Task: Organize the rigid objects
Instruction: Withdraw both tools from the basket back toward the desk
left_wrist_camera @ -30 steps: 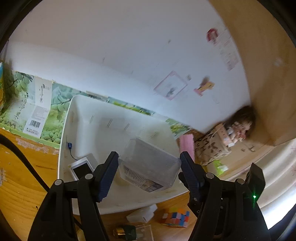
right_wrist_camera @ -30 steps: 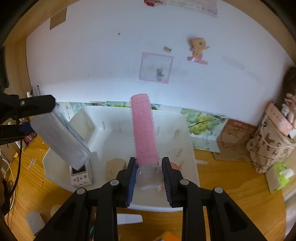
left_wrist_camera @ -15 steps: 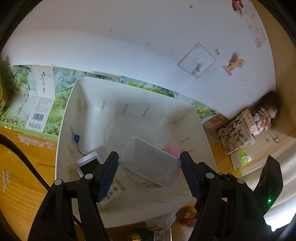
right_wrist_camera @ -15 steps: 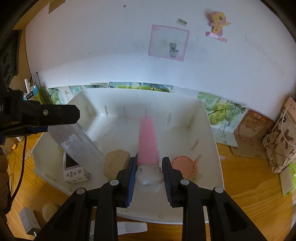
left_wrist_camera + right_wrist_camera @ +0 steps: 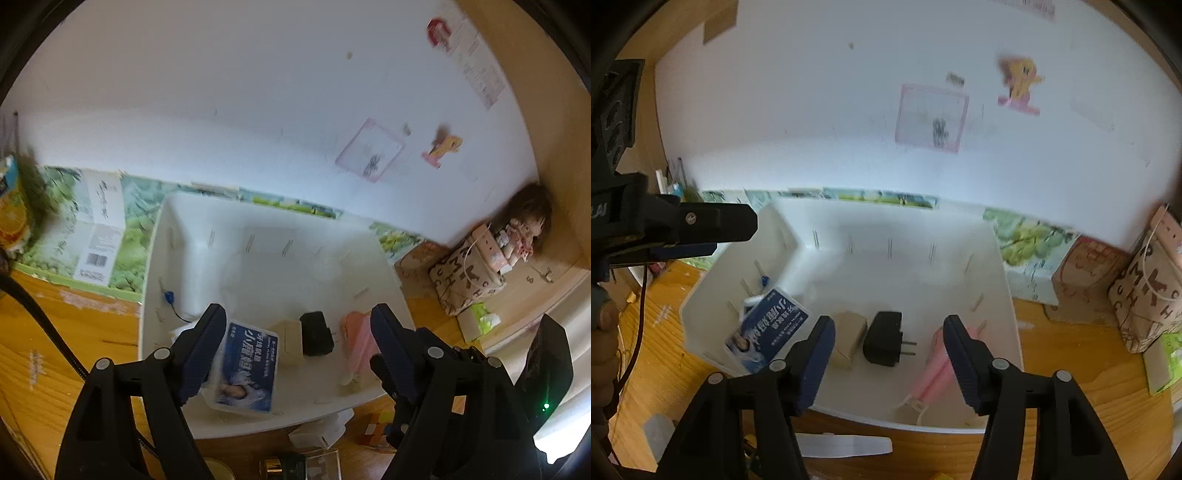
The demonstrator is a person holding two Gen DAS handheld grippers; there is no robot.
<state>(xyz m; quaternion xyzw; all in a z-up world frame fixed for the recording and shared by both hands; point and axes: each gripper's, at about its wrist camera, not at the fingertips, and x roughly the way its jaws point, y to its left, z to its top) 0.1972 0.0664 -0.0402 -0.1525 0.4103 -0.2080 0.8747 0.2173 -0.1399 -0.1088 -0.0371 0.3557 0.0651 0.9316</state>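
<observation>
Both tools are held wide, jaws just opened, nothing gripped. The box (image 5: 243, 369) lies in the bin (image 5: 266, 221) beside the left tool (image 5: 299, 354); the pink roller (image 5: 936, 363) lies below the right tool (image 5: 888, 358).

The clear plastic box (image 5: 242, 373) in the white bin (image 5: 184, 221) carries a blue label with large white Chinese characters, blurred and not surely legible. A green grape-printed carton (image 5: 99, 236) behind the bin shows a barcode and a white panel with unreadable writing. The patterned cloth bag (image 5: 1148, 295) bears scattered capital letters, among them M, H and C.
</observation>
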